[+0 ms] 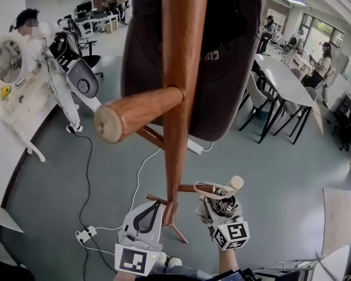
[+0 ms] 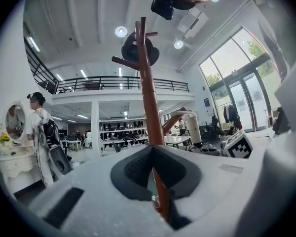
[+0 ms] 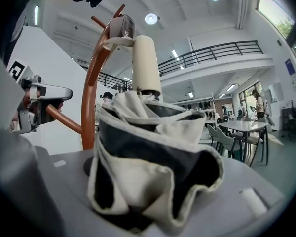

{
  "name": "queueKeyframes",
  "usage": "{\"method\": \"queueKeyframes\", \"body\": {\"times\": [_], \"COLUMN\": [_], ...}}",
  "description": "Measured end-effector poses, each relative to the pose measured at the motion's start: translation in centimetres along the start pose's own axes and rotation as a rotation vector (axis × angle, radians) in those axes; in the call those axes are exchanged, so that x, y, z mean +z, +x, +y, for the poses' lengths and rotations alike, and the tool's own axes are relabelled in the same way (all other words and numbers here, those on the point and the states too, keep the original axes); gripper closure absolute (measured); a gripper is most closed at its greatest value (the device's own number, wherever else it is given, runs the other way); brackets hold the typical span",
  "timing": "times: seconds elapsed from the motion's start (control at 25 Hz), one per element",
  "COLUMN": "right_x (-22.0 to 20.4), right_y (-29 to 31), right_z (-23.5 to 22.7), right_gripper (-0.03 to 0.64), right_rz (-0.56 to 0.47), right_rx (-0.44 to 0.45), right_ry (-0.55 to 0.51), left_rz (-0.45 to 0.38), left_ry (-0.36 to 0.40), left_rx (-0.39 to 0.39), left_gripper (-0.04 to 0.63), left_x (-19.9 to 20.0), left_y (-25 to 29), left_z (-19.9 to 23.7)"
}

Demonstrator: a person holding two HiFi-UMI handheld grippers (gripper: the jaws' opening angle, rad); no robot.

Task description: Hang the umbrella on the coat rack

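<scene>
The wooden coat rack (image 1: 176, 127) stands in the middle of the head view, with a dark cap (image 1: 228, 57) on its top and one peg (image 1: 134, 113) pointing at me. My left gripper (image 1: 155, 206) is low beside the pole and shut on the rack's wood (image 2: 160, 201). To the pole's right, my right gripper (image 1: 221, 208) is shut on a folded cream-and-black umbrella (image 3: 153, 162). The umbrella's cream handle (image 3: 146, 65) points up. Its strap (image 1: 213, 187) lies at a low peg (image 1: 187, 188); I cannot tell whether it is looped over the peg.
A person (image 1: 44, 63) stands at a white vanity with a round mirror (image 1: 9, 60) on the left. A power strip (image 1: 85, 235) and cables lie on the floor. Long tables and chairs (image 1: 284, 89) with people fill the right.
</scene>
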State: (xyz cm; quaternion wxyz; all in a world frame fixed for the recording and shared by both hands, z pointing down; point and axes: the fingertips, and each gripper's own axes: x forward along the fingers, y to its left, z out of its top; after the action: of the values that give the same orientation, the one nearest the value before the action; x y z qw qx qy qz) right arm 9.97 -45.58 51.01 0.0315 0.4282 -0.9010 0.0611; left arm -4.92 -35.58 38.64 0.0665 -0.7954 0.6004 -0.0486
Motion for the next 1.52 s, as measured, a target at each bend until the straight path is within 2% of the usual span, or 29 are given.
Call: {"method": "queueKeyframes", "body": {"times": [0.16, 0.44, 0.68, 0.96, 1.12, 1.52], "right_x": [-1.7, -4.0, -7.0, -10.4, -12.2, -13.2], "right_y": [0.3, 1.5, 1.8, 1.7, 1.2, 1.8], "right_z": [0.6, 3.2, 5.2, 7.1, 7.9, 9.9], "right_gripper": [0.327, 0.327, 0.327, 0.325, 0.322, 0.288], "right_rz": [0.033, 0.085, 0.147, 0.216, 0.261, 0.276], "right_rx": [0.017, 0.089, 0.140, 0.182, 0.190, 0.240], "right_ry": [0.003, -0.021, -0.026, -0.024, -0.035, -0.030], "left_rz": [0.015, 0.016, 0.017, 0.020, 0.018, 0.008], "left_ry": [-0.028, 0.016, -0.010, -0.003, -0.024, -0.030], "left_rx": [0.015, 0.017, 0.038, 0.020, 0.017, 0.004], "left_gripper": [0.588, 0.588, 0.588, 0.588, 0.588, 0.588], "left_x": [-0.4, -0.4, -1.1, -1.5, -1.9, -2.6], "left_y": [-0.1, -0.3, -1.1, -1.7, -2.0, -2.8], "left_z": [0.2, 0.5, 0.6, 0.0, -0.1, -0.2]}}
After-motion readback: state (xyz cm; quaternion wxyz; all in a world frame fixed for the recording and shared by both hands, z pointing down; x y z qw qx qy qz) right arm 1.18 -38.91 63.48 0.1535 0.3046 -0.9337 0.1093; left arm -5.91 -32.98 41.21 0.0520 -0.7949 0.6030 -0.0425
